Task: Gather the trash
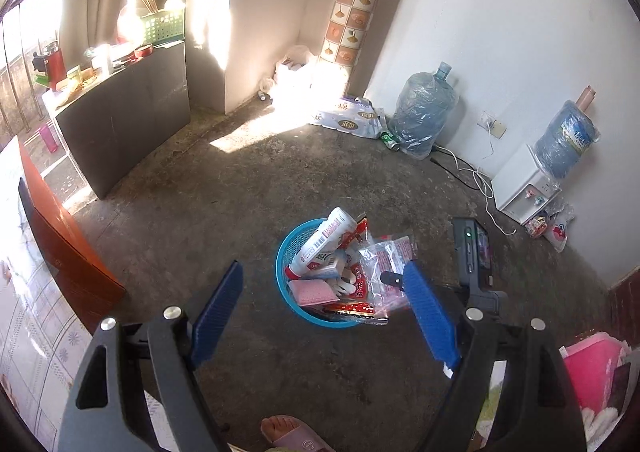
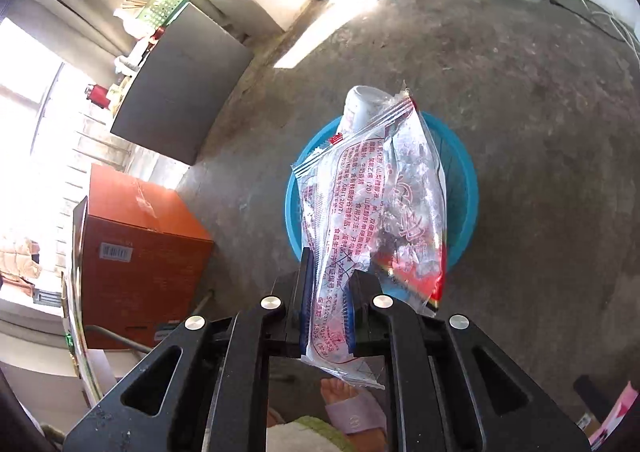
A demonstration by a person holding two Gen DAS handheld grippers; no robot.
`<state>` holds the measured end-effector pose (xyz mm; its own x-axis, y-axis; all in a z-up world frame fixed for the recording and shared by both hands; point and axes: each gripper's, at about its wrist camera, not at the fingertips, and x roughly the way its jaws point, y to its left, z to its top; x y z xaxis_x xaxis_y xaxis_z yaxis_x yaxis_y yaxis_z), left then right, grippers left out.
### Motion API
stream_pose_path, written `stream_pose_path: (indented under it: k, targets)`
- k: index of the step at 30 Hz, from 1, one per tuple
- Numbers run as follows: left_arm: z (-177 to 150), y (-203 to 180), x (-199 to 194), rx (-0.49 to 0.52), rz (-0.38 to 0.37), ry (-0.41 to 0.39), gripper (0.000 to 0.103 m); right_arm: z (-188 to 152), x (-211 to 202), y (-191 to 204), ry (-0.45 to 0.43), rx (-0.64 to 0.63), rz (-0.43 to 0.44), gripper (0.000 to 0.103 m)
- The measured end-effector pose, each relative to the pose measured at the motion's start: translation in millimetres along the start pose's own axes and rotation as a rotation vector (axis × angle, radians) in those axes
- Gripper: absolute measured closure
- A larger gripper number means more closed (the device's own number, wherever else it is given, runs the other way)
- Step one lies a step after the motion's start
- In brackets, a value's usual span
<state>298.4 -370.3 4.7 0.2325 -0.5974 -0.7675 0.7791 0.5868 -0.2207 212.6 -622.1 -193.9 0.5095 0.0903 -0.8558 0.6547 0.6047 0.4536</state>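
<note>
A blue plastic basket (image 1: 285, 264) stands on the concrete floor, filled with trash: a white bottle (image 1: 320, 244), a pink sponge (image 1: 312, 292) and red wrappers. My left gripper (image 1: 324, 312) is open and empty, held above the basket's near side. My right gripper (image 2: 329, 284) is shut on a clear plastic bag with red print (image 2: 360, 212) and holds it over the basket (image 2: 464, 188). The bag (image 1: 386, 272) and the right gripper body (image 1: 472, 252) also show in the left wrist view, at the basket's right rim.
An orange-brown carton (image 2: 140, 252) stands left of the basket. A dark cabinet (image 1: 120, 132) with clutter on top is further left. Water jugs (image 1: 424, 108), a tissue pack (image 1: 348, 120), a dispenser (image 1: 524, 188) and cables line the far wall. A pink box (image 1: 592, 372) is at right.
</note>
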Motion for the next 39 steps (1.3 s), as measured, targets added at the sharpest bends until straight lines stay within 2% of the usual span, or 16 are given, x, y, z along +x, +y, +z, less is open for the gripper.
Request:
stream_pose_path:
  k: [1, 3, 4, 8, 11, 14, 18, 23, 26, 30, 32, 35, 39]
  targets:
    - [-5.8, 2.5, -13.4, -0.012, 0.0, -0.013, 0.023, 7.4, 7.8, 2.7, -0.007, -0.009, -0.013, 0.077]
    - [-20.7, 9.7, -38.6, -0.053, 0.0, -0.037, 0.023, 17.7, 25.7, 5.7, -0.012, -0.018, -0.032, 0.061]
    - [-29.9, 12.9, -50.2, -0.075, -0.004, -0.051, 0.022, 21.1, 36.0, 5.4, -0.005, -0.021, -0.036, 0.057]
    - [-70.3, 25.3, -93.6, -0.139, 0.036, -0.112, 0.02, 22.5, 63.2, -1.4, 0.035, -0.001, -0.11, 0.054]
    - [-102.2, 33.8, -120.1, -0.186, 0.093, -0.149, 0.019, 13.9, 52.2, -8.0, 0.01, 0.028, -0.096, 0.053]
    - [-128.6, 38.8, -135.3, -0.218, 0.129, -0.157, 0.019, 4.4, 28.9, -11.3, -0.029, 0.03, -0.092, 0.053]
    - [-156.2, 37.9, -151.8, -0.253, 0.134, -0.166, 0.019, -13.2, -16.7, -12.5, -0.094, 0.007, -0.087, 0.053]
    - [-178.2, 25.1, -175.7, -0.263, 0.129, -0.209, 0.019, -54.0, -90.1, 8.2, -0.195, -0.1, -0.095, 0.051]
    - [-189.8, 15.4, -191.4, -0.264, 0.144, -0.245, 0.016, -91.3, -136.4, 32.8, -0.272, -0.209, -0.1, 0.041]
    - [-206.2, 4.4, -212.3, -0.274, 0.173, -0.279, 0.013, -149.4, -195.3, 67.3, -0.4, -0.352, -0.098, 0.016]
    - [-212.9, -1.6, -220.9, -0.275, 0.194, -0.289, 0.009, -178.0, -220.6, 82.1, -0.483, -0.421, -0.096, 0.008]
    - [-221.9, -11.5, -233.5, -0.275, 0.261, -0.297, 0.006, -212.6, -251.3, 95.3, -0.568, -0.481, -0.064, 0.008]
    - [-242.0, -24.2, -252.6, -0.299, 0.319, -0.33, 0.006, -238.4, -269.2, 105.6, -0.577, -0.507, 0.012, 0.008]
